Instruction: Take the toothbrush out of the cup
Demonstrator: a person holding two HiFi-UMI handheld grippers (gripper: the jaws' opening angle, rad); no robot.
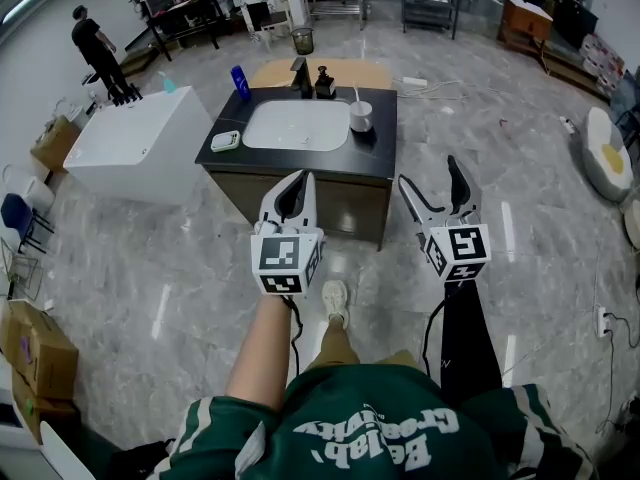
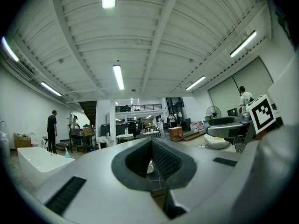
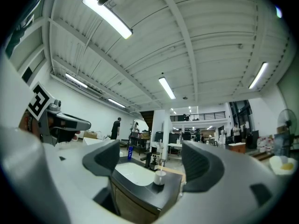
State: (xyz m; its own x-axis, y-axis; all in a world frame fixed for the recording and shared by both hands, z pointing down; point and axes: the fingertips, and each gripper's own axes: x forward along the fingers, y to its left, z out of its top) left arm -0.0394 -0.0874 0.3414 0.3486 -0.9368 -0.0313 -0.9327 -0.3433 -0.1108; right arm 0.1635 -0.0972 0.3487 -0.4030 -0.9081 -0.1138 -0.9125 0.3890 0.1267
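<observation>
Left tool [image 1: 299, 177] closed, right tool [image 1: 428, 172] jaws spread wide, holding nothing, toothbrush [image 1: 356, 94] standing in cup [image 1: 361, 117]

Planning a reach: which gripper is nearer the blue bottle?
Left. The left gripper is before the counter, right of the blue bottle; the right gripper is farther right.

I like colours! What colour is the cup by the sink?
The cup is white, clearest in the head view.

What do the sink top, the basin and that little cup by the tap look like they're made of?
The countertop: dark, smooth, faint sheen, probably stone or a laminate. The basin: glossy white, likely ceramic, though moulded resin would look the same. The cup: plain opaque white, ceramic or plastic; too small to tell.
</observation>
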